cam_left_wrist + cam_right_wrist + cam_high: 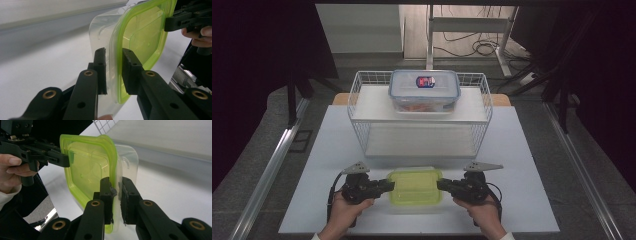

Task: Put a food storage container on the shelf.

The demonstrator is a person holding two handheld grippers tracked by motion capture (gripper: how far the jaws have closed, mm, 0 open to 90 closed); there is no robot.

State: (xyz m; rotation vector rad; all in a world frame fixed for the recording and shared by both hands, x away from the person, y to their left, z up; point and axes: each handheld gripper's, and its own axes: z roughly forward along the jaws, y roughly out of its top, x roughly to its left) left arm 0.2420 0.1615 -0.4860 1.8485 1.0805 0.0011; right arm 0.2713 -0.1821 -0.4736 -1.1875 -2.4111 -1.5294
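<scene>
A clear container with a green lid [415, 187] sits on the white counter [532, 175], near its front edge, before a wire rack [484, 107]; the left tool [388, 186] clamps the container's left rim; the right tool [442, 185] clamps its right rim; a second lidded box [425, 90] rests on the rack's upper shelf.

Even overhead light brightens the tabletop [522, 150] beyond the tongs; surroundings fall dark. Behind the close-up tongs, backgrounds blur softly, without glare.
</scene>
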